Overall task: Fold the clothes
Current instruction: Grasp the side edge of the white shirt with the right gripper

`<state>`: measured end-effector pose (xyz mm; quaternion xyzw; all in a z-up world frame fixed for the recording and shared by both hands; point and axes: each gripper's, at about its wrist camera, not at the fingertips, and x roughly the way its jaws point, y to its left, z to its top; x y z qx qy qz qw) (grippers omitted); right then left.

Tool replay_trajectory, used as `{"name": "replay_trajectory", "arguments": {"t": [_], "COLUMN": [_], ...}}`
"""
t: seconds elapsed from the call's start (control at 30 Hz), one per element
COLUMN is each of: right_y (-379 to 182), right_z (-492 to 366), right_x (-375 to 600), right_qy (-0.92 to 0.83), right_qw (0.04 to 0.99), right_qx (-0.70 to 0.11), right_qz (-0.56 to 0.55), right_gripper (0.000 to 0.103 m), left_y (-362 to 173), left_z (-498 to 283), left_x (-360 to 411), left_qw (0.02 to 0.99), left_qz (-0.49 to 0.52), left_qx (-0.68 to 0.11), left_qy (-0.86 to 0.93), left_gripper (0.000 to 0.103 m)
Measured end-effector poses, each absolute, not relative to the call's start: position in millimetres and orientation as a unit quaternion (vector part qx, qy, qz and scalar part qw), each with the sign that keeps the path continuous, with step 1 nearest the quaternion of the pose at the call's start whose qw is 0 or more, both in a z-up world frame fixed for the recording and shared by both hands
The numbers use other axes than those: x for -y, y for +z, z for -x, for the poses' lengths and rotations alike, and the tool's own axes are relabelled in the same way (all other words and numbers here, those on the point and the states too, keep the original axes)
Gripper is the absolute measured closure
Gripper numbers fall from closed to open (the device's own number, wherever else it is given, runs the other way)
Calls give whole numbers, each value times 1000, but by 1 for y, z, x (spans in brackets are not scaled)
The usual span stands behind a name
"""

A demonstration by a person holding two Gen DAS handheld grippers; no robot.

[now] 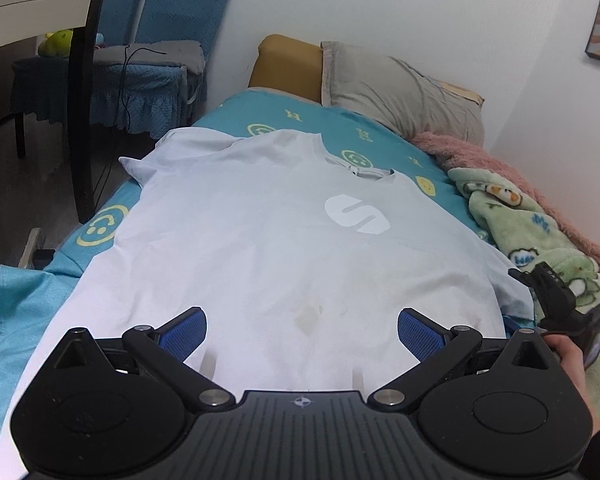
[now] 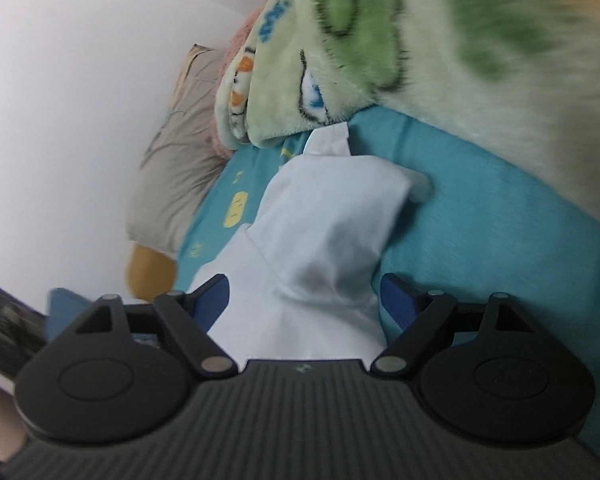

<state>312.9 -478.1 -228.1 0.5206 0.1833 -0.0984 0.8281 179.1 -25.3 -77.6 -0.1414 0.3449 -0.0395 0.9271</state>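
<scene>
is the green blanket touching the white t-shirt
Touching: the right wrist view shows the green blanket lying over the t-shirt sleeve tip.

A white T-shirt [image 1: 268, 240] is lying spread flat, front side up, on the bed's teal sheet, its collar pointing toward the pillow end. A white rounded logo [image 1: 357, 214] is showing on the chest, and faint yellowish stains [image 1: 310, 314] are marking the lower front. One short sleeve [image 2: 340, 200] is lying outstretched, slightly rumpled.
</scene>
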Motion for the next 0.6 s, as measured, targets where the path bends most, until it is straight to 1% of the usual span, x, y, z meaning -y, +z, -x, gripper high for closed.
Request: {"name": "replay_trajectory", "arguments": {"t": [0.2, 0.4, 0.6], "right_y": [-229, -222, -215], "right_z": [-328, -316, -332], "right_x": [482, 492, 494], "right_qy": [-137, -176, -177], "right_qw": [821, 840, 865], "right_qx": [-143, -118, -176], "right_qz": [-535, -500, -436], "right_gripper": [18, 19, 18], "left_y": [-81, -80, -81], "left_z": [-179, -178, -176], "left_x": [33, 32, 28], "left_qw": [927, 927, 924], "left_qz": [128, 131, 142], "left_qx": [-350, -350, -353], "left_qy": [-47, -46, -42], "left_gripper": [0, 0, 0]}}
